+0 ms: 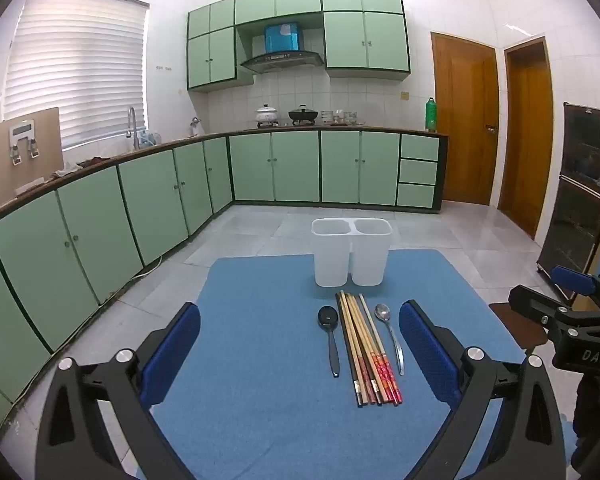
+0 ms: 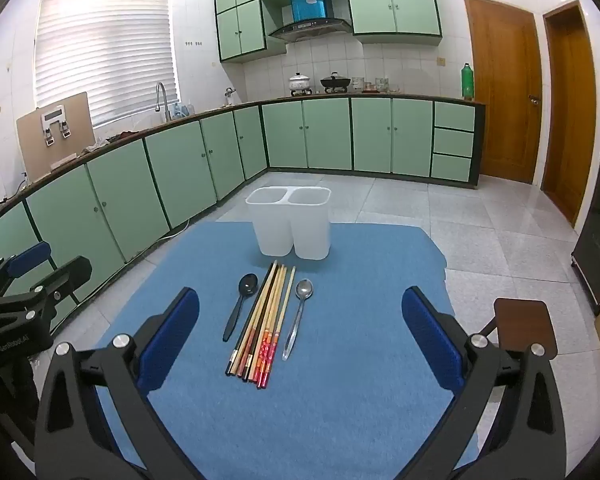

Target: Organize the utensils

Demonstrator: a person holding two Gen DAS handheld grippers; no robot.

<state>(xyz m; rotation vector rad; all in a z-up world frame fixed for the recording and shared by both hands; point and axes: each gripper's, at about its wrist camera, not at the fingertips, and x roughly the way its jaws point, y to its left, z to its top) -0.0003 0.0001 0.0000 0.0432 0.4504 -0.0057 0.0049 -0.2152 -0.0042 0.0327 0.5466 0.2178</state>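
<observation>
A white two-compartment holder (image 1: 351,251) (image 2: 290,222) stands empty at the far side of a blue mat (image 1: 260,360) (image 2: 340,380). In front of it lie a black spoon (image 1: 329,334) (image 2: 241,303), a bundle of several chopsticks (image 1: 366,348) (image 2: 265,322) and a silver spoon (image 1: 390,332) (image 2: 298,314), side by side. My left gripper (image 1: 300,354) is open and empty above the mat's near part, left of the utensils. My right gripper (image 2: 300,342) is open and empty, hovering near the chopsticks' near ends; it also shows at the right edge of the left wrist view (image 1: 572,304).
The mat covers a small table over a grey tiled floor (image 2: 500,240). Green cabinets (image 1: 140,200) run along the left and back walls. A brown stool (image 2: 526,326) stands right of the table. A dark cabinet (image 1: 580,200) stands at the right.
</observation>
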